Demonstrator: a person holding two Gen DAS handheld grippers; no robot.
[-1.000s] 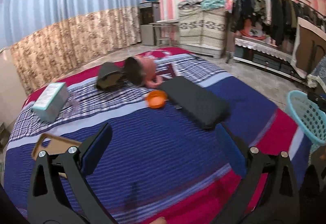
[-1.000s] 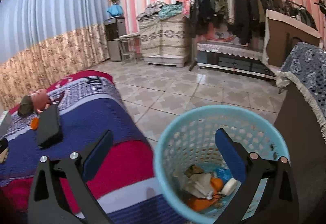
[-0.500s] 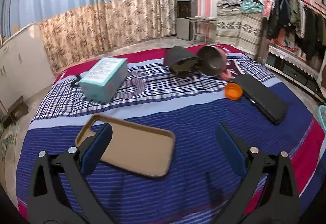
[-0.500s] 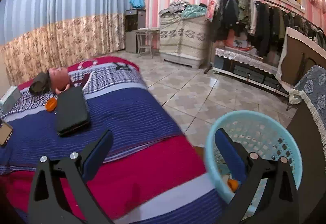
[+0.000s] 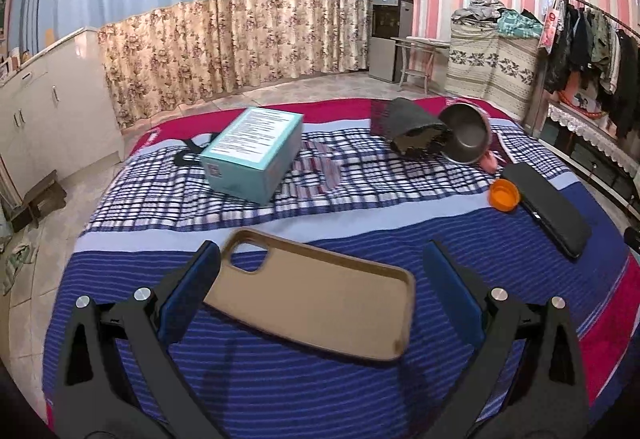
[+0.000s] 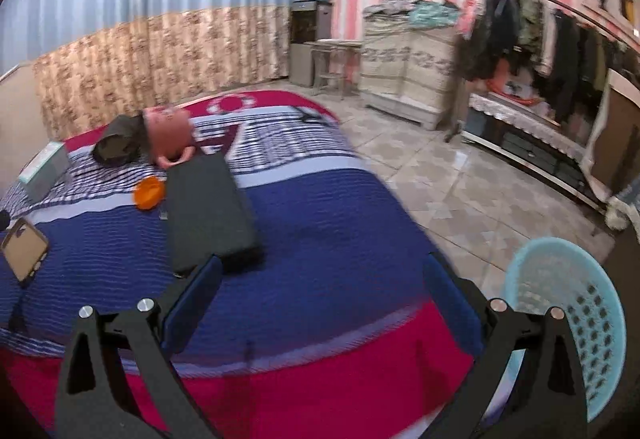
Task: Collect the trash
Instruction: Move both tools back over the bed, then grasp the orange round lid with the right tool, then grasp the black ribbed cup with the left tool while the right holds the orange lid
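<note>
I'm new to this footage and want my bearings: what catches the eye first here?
The tan phone case lies open side up on the blue-striped bedspread, framed between the open left tongs. Behind it a teal box sits on the checked part, with an orange lid to the right. Past the open right tongs, a light blue basket stands beside the bed.

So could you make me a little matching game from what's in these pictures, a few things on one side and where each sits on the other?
Things:
1. phone case
2. teal box
3. orange cap
4. blue basket

Places:
A. on the tiled floor beside the bed
B. on the checked part of the bedspread
C. touching the long black case
D. between the open left gripper fingers

Pairs: 1-D, 2-B, 3-C, 4-A
</note>
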